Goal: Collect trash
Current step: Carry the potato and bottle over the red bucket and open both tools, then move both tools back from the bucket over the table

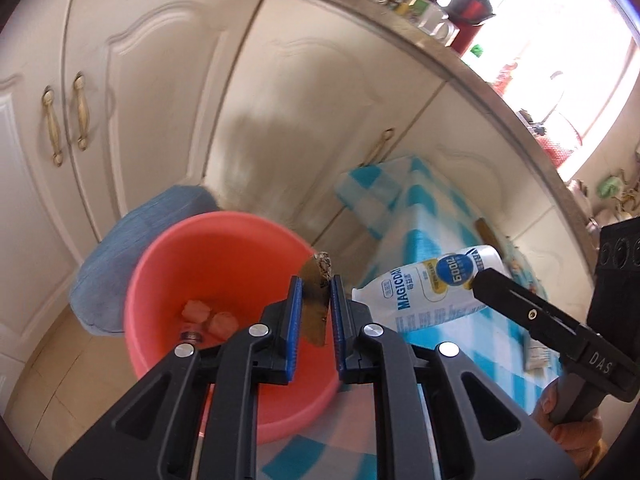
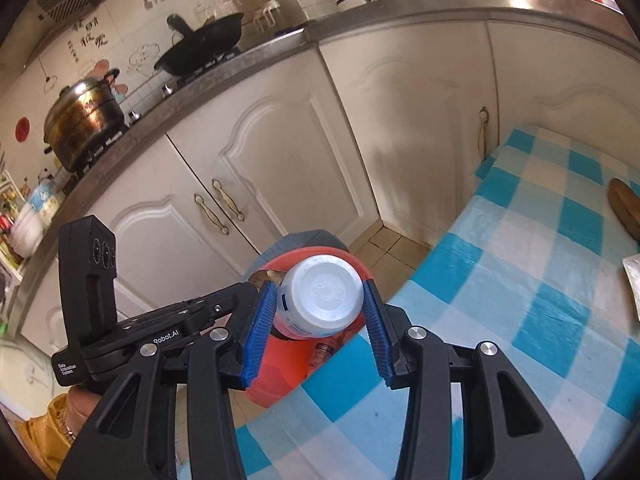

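Note:
My left gripper (image 1: 316, 280) is shut on a thin brown wrapper scrap (image 1: 314, 304), held over the near rim of a red bucket (image 1: 168, 280). Inside the bucket lie pink crumpled pieces (image 1: 210, 316) and a small bottle (image 1: 190, 336). My right gripper (image 2: 320, 284) is shut on a white plastic bottle (image 2: 322, 300), seen bottom-on, just above the bucket (image 2: 272, 376) at the table's corner. In the left wrist view the same bottle (image 1: 424, 292) carries a blue and yellow label and sits right of the bucket.
A table with a blue-and-white check cloth (image 2: 520, 300) fills the right side, with a wooden board (image 2: 624, 208) on it. A blue cushioned stool (image 1: 128, 252) stands behind the bucket. Cream cabinet doors (image 2: 280, 168) and a worktop with pots (image 2: 84, 120) run behind.

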Available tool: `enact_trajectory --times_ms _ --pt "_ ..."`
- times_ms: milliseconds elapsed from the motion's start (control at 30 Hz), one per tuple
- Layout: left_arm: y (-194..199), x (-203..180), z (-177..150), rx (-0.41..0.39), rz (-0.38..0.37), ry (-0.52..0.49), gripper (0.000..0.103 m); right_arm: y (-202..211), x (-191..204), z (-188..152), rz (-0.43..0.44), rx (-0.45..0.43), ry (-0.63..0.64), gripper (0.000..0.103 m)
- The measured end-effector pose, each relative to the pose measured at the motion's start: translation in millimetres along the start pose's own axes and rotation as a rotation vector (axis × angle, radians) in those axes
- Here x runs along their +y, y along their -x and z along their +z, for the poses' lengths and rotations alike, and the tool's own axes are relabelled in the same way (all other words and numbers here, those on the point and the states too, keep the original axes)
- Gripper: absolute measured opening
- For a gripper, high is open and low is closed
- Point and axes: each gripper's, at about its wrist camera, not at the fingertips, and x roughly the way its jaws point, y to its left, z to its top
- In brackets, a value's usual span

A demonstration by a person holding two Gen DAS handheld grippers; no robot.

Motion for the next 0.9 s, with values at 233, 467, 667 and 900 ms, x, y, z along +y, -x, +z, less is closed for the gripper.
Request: enact_trajectory --times_ms 233,467,667,900 --pt "-15 29 -9 0.039 0.052 0.033 0.013 -32 14 -4 -0.001 0.069 0.043 0.045" --pt "-21 39 -10 0.049 0.078 0.041 0.007 -43 21 -6 -0.013 0.088 0.054 0.049" --pt "-22 47 -15 0.047 0.122 0.049 0.027 -25 17 -9 -0.038 0.039 0.022 0.070" --pt "-4 43 -16 -0.030 0.184 -0.002 0.083 13 0 -18 -0.081 -0.038 -0.058 0.083"
